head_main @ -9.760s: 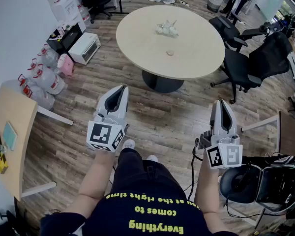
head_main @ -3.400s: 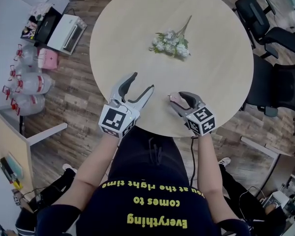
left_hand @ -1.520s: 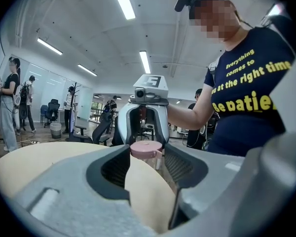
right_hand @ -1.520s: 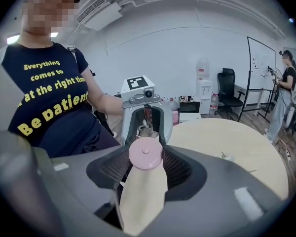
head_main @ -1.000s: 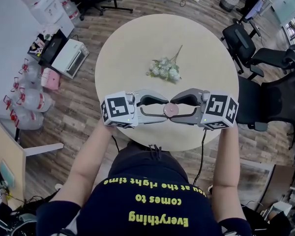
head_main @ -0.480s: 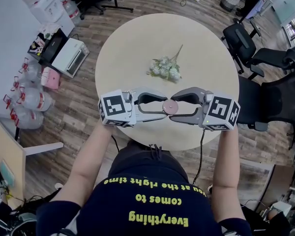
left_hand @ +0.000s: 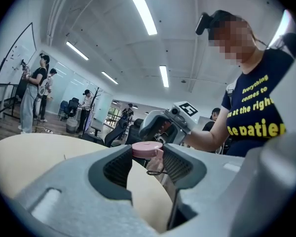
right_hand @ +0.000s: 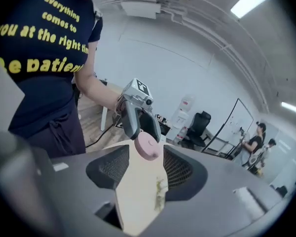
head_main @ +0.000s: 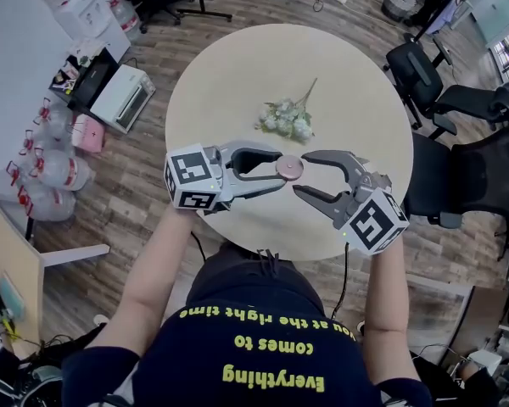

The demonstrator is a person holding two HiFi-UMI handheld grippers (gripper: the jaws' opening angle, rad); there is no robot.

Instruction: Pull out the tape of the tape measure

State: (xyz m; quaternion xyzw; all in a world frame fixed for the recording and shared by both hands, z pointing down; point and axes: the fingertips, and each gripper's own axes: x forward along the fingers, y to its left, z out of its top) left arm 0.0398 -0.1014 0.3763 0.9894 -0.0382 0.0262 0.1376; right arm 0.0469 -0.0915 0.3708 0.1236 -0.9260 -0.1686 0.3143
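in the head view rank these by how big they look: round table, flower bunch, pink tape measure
1. round table
2. flower bunch
3. tape measure, clearly the smallest even though it is held up nearer the camera than the other two

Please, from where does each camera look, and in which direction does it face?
Head view: on the person's head, facing steeply down at the round table; both forearms, the left gripper and right gripper show.
Left gripper view: on the left gripper, looking along its jaws, shut on the pink tape measure, toward the person's torso and right forearm.
Right gripper view: on the right gripper, along its empty jaws, apart though just closed slightly, toward the left forearm.
Shared: all three show the tape measure.
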